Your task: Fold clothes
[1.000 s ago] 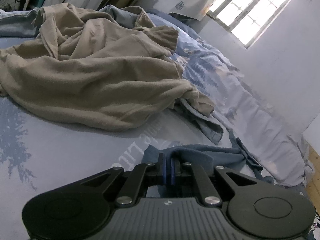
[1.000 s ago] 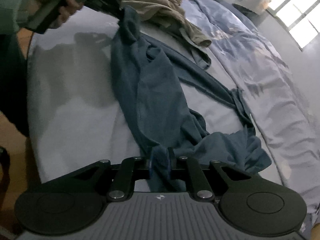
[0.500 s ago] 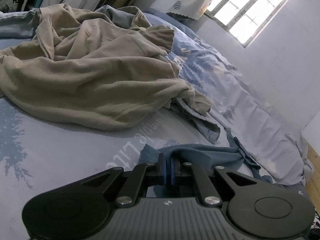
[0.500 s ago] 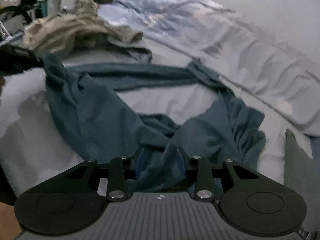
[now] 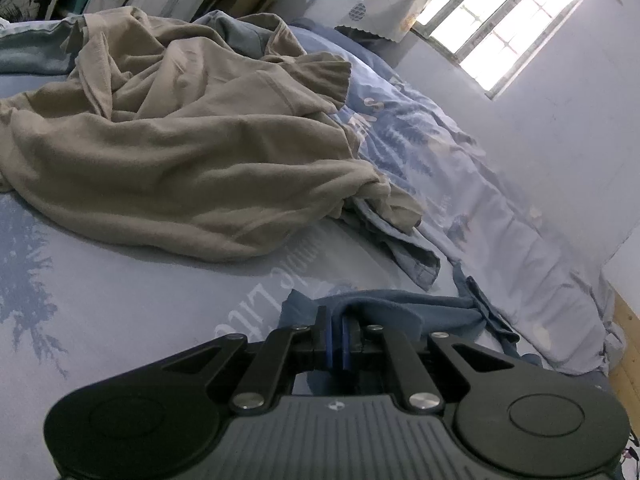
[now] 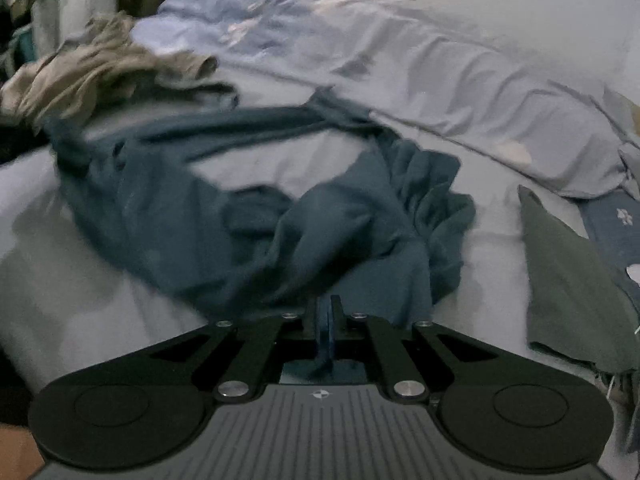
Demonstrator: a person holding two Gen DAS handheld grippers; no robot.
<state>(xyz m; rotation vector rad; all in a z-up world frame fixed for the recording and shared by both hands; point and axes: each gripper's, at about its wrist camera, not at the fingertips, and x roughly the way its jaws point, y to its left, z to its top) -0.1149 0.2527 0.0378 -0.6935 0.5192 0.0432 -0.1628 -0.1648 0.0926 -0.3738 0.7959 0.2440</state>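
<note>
Both grippers, left (image 5: 335,330) and right (image 6: 325,320), are pinching opposite ends of a blue shirt (image 6: 248,216) that is lying crumpled across the bed (image 6: 80,300) near its front edge, long axis running between them.

Over the last second the right gripper (image 6: 325,312) swings away from the person's side of the bed and closes fully on an edge of the blue garment (image 6: 248,216), where earlier its jaws stood slightly apart around the cloth. The garment, stretched long before, now lies bunched with a loop across the sheet (image 6: 256,164). In the left wrist view the beige clothing (image 5: 180,152) sits slightly lower in frame
</note>
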